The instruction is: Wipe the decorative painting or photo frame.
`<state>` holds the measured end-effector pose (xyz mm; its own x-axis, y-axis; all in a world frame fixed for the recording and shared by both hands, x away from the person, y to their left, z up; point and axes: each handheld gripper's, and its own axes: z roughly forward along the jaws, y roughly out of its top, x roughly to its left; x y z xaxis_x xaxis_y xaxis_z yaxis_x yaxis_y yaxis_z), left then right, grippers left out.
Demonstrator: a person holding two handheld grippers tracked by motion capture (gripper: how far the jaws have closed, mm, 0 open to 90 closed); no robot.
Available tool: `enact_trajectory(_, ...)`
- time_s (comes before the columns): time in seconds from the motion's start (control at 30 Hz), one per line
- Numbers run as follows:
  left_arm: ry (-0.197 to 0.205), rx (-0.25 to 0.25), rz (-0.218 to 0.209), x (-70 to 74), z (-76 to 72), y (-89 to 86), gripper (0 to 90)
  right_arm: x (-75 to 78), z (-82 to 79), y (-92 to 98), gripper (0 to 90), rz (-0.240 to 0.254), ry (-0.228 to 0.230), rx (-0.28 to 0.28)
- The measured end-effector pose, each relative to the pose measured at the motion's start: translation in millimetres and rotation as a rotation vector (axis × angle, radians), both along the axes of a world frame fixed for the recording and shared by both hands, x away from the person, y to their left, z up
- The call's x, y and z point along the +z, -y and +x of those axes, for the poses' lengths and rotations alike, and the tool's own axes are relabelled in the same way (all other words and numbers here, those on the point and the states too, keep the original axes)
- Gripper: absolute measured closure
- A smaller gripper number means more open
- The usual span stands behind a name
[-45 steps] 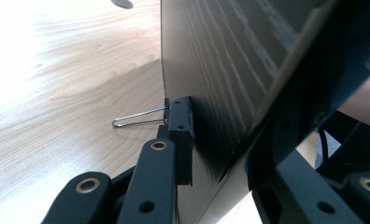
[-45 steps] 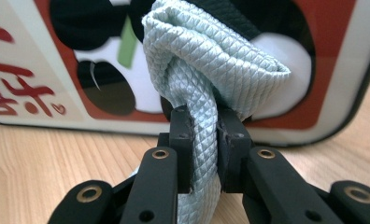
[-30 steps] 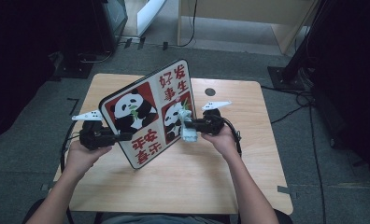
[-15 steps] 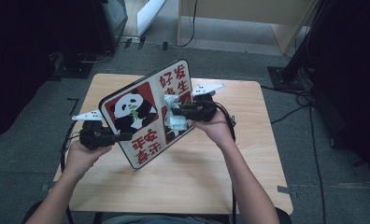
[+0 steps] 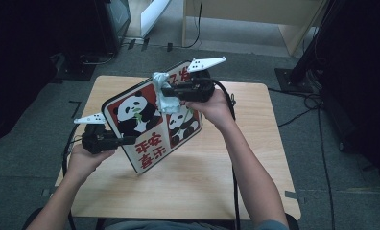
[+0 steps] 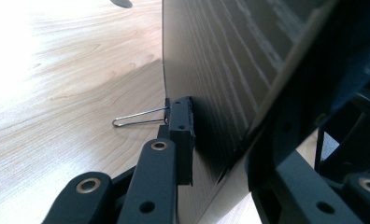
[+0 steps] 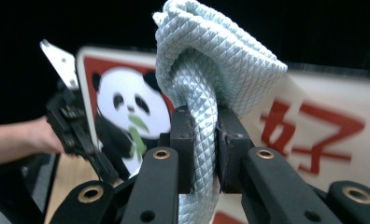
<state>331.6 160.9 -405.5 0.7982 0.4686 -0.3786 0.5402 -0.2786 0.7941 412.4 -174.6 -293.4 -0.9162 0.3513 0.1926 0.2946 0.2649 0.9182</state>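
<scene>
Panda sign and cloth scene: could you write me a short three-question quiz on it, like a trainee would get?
1. What does the right gripper hold?
2. True or false: the panda sign lies flat on the table.
3. What is clipped to the sign's edge by the left gripper? A) binder clip B) clothes peg C) magnet

Key:
1. A pale blue cloth, pinched between its jaws.
2. False; it is held up, tilted.
3. A, the black binder clip.

Left gripper (image 5: 123,140) clamped low — right gripper (image 5: 171,92) clamped, raised.
</scene>
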Motion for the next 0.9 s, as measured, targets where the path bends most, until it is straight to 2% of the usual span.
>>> enact_trajectory(0.1, 0.000, -0.001, 0.001, 0.1, 0.0, 0.2, 76.2, 2.8, 5.6, 0.0, 79.9, 0.013, -0.003, -0.010)
enact_trajectory(0.27, 0.002, 0.003, 0.001, 0.0, -1.3, 1.0, 76.1, -4.0, 11.5, -2.6, 79.9, -0.032, -0.015, -0.045)
enact_trajectory(0.5, -0.001, 0.005, -0.002, -0.4, -1.5, 0.9, 76.1, -15.1, 11.0, -7.3, 79.6, -0.071, -0.012, -0.054)
enact_trajectory(0.6, -0.001, 0.006, -0.001, -0.3, -1.9, 1.2, 76.1, -18.7, 10.8, -6.1, 79.6, -0.067, -0.011, -0.052)
enact_trajectory(0.9, 0.000, 0.004, 0.000, -0.4, -1.9, 1.1, 75.9, -36.0, 11.5, 2.7, 79.6, -0.054, -0.046, -0.067)
